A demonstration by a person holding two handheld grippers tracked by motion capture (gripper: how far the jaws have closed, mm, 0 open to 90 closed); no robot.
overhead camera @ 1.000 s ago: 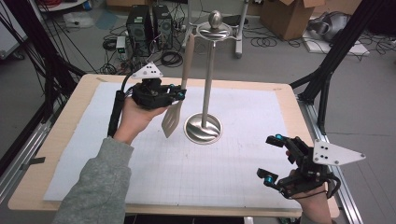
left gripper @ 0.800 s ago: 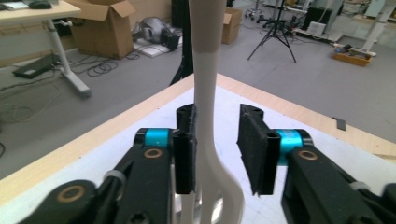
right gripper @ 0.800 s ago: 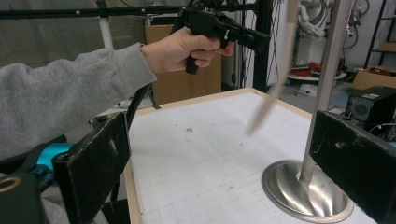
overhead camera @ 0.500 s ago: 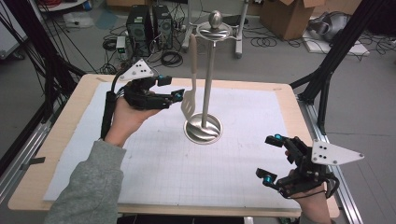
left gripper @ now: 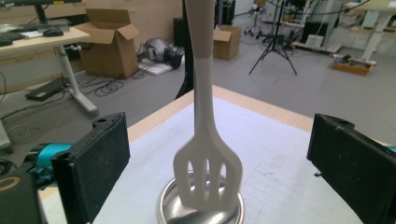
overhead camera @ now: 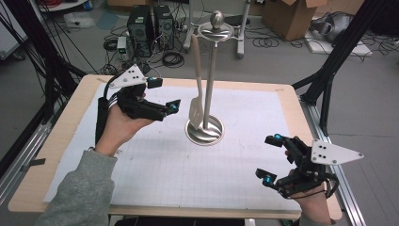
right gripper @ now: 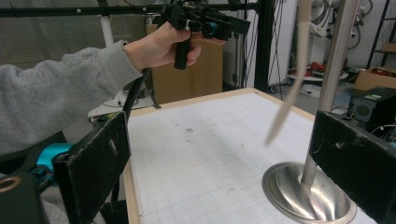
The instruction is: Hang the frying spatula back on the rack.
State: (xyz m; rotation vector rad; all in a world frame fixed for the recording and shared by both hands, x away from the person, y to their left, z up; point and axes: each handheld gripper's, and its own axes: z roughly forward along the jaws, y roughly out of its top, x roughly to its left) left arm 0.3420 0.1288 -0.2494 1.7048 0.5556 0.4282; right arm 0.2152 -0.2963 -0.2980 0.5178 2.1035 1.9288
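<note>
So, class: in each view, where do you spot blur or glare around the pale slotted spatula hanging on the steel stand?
High view: the pale slotted spatula looks sharp; soft sheen on the steel stand's round base. Left gripper view: spatula head slightly soft, reflected in the base. Right gripper view: spatula smeared, edges blurred; bright glare on the base.

The spatula (overhead camera: 196, 101) hangs on the stand (overhead camera: 210, 84), just ahead of the left gripper (overhead camera: 160, 96), its blade above the stand's base (overhead camera: 205, 131). The right gripper (overhead camera: 272, 157) sits well apart, with the stand ahead of its jaws on the mat (overhead camera: 155, 165)
</note>
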